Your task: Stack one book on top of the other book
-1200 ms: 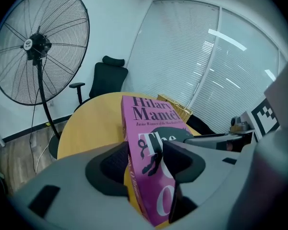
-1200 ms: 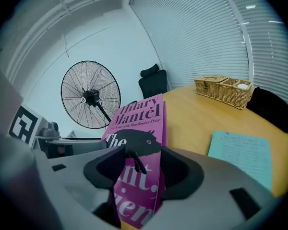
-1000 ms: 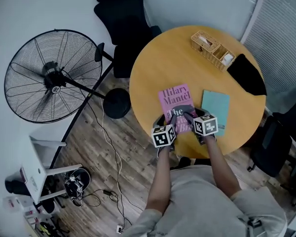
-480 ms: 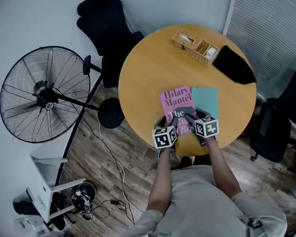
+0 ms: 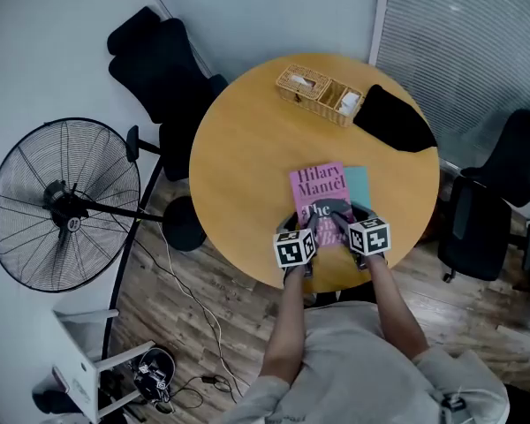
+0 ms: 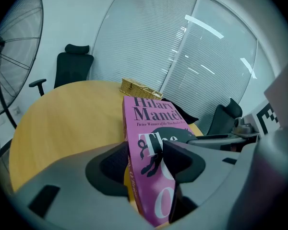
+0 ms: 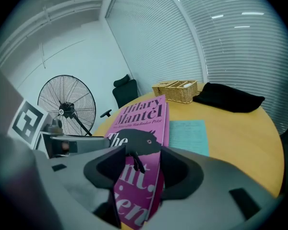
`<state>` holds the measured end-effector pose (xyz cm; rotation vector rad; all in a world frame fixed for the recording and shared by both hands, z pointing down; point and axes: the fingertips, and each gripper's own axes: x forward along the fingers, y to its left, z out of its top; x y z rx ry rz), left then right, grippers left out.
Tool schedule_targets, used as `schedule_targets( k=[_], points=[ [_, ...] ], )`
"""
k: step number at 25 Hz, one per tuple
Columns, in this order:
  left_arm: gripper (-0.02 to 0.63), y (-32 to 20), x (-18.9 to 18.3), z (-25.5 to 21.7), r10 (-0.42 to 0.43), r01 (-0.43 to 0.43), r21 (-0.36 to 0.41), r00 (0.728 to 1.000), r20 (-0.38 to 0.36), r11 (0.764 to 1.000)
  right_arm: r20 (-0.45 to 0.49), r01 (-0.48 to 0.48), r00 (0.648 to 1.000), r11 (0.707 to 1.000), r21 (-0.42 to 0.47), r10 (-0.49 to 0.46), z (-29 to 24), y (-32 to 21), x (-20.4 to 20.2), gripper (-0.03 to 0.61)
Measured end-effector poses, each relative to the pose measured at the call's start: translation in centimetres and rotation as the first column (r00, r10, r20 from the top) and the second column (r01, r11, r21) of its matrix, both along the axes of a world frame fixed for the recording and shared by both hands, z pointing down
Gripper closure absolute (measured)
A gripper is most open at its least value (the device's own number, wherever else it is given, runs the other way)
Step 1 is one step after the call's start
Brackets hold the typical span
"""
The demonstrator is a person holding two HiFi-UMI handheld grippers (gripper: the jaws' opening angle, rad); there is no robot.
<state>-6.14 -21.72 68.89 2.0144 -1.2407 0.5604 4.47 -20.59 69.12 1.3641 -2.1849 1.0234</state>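
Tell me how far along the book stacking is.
Done: the left tongs and right tongs grip the pink Hilary Mantel book. In hand: it covers part of the teal book. Left: square it on top, then release.

teal book (image 5: 359,184) mostly hidden behind pink book (image 5: 318,184), basket (image 5: 291,94) contents too small to tell

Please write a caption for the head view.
Left gripper and right gripper hold a pink paperback book partly over a teal book.
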Motion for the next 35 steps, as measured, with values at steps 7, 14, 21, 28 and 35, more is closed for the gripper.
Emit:
schedule_targets(
  k=[7,14,21,28,35],
  points=[
    [0.371,-1.3,3.7,1.8,0.062,-0.062,-0.049,0.998,0.000,0.997,0.003,-0.049,0.999,0.996,-0.068,0.049,2.6,-0.4,3.7,0.345],
    [0.371,-1.0,6.0,3.4,0.128,-0.127,-0.099,0.992,0.004,0.987,0.017,-0.088,0.996,0.989,-0.121,0.091,4.5,0.3,5.9,0.342],
    [0.371,-0.1,7.1,4.2,0.165,-0.163,-0.118,0.986,0.009,0.980,0.036,-0.102,0.993,0.985,-0.139,0.108,5.3,1.2,7.0,0.342],
    [0.371,0.0,7.2,4.3,0.162,-0.160,-0.107,0.987,0.008,0.981,0.050,-0.098,0.993,0.988,-0.121,0.105,5.2,1.3,7.1,0.342],
    [0.371,-0.2,7.4,4.4,0.155,-0.155,-0.101,0.988,-0.010,0.983,0.067,-0.104,0.991,0.988,-0.115,0.112,5.4,1.3,7.4,0.341]
  ],
)
